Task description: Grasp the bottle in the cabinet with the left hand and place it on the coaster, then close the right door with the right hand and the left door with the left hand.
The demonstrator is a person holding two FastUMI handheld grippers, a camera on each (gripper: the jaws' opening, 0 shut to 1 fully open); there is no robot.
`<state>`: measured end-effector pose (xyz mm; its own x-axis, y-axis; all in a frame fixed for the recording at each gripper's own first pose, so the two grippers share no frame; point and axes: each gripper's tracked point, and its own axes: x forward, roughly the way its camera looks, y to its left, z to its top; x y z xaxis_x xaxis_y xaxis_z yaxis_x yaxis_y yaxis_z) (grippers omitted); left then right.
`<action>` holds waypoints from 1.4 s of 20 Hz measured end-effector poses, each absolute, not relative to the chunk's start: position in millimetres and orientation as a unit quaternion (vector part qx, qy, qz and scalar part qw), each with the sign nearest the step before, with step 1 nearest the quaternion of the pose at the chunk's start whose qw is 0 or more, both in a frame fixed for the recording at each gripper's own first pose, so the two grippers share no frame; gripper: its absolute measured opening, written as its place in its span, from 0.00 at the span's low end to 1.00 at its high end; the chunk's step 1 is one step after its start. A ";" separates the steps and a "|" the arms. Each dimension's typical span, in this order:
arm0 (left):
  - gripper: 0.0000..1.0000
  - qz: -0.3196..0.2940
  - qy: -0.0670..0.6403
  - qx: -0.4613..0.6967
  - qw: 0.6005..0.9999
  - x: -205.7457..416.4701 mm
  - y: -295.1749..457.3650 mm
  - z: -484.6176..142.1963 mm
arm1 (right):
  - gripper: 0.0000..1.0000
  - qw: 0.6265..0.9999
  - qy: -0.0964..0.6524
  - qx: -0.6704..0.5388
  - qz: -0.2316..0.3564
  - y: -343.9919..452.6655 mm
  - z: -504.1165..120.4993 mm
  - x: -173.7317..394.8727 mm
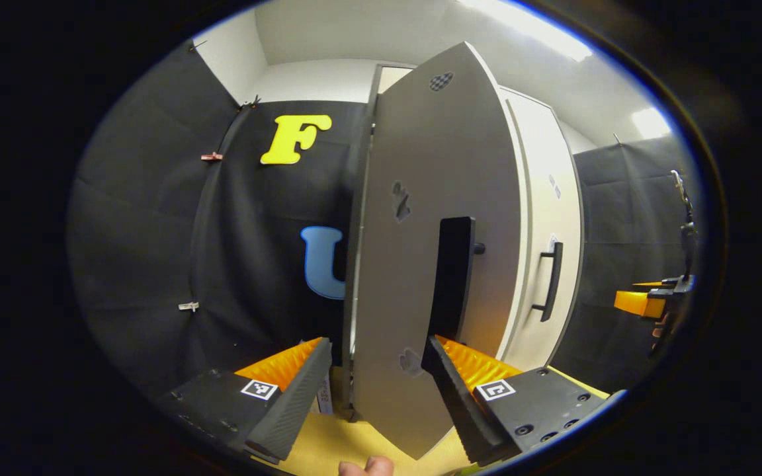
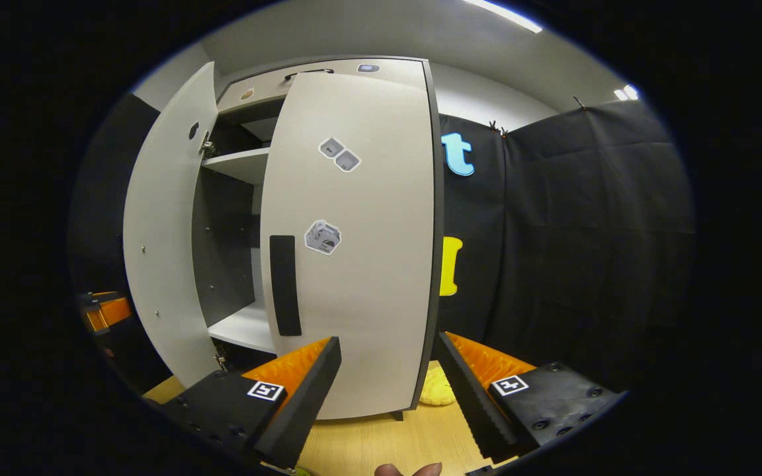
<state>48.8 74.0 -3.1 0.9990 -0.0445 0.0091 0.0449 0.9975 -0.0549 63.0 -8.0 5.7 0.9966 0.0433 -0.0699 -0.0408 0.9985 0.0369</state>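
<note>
My left gripper (image 1: 371,370) is held level right in front of the left door (image 1: 434,264), its fingers spread wide with the door's lower part between them; neither visibly presses on it, and its black handle (image 1: 454,277) stands just above the right finger. The right door (image 1: 546,231) lies beyond, to the right, with the other gripper (image 1: 652,301) far right. My right gripper (image 2: 387,380) hangs wide apart and holds nothing, close before the right door (image 2: 354,251), which looks nearly closed. The left door (image 2: 163,238) stands ajar, shelves (image 2: 239,164) visible between them. Something yellow (image 2: 437,390) lies on the wooden table (image 2: 381,443) by the cabinet's foot. I cannot see the bottle.
</note>
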 end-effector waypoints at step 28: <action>0.94 -0.052 -0.007 -0.003 0.999 140.4 -25.5 -1.3 | 0.98 0.998 0.037 0.032 0.028 -21.7 8.0 60.1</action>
<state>140.4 -25.5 -1.3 0.9945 -0.1035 0.0140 0.1036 0.9946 -0.0058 60.1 -21.7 8.0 0.9957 0.0580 -0.0721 -0.0532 0.9964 0.0667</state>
